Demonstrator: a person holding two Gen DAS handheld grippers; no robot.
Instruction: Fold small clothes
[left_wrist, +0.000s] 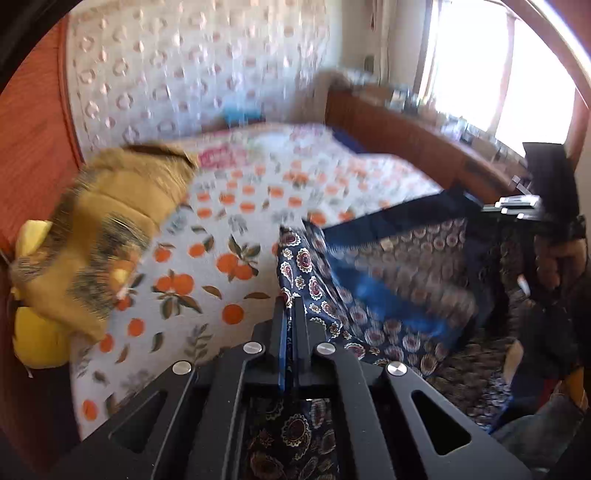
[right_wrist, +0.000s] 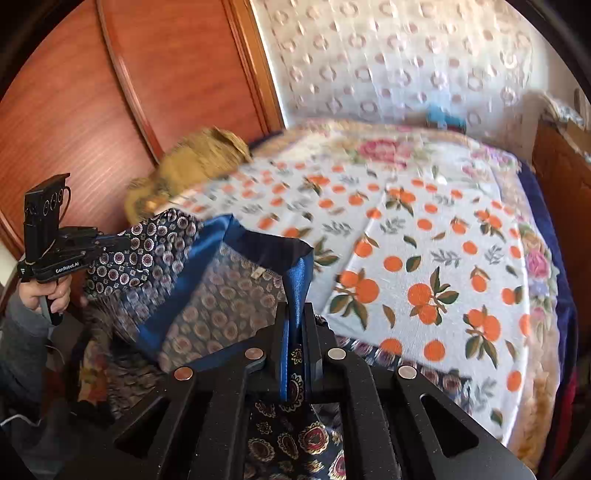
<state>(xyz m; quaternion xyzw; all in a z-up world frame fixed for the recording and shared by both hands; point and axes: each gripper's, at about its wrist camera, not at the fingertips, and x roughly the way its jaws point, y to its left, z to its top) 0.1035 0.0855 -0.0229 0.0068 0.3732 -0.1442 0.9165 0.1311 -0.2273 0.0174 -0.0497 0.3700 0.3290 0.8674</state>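
Left gripper (left_wrist: 290, 314) and right gripper (right_wrist: 297, 317) each clamp navy patterned garment (right_wrist: 207, 295) above bed (right_wrist: 424, 229). Left view alone shows window (left_wrist: 480, 74); right view, wardrobe (right_wrist: 147, 74).

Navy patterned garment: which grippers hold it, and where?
Both: the left gripper and right gripper each pinch the navy patterned garment at its blue satin edge.
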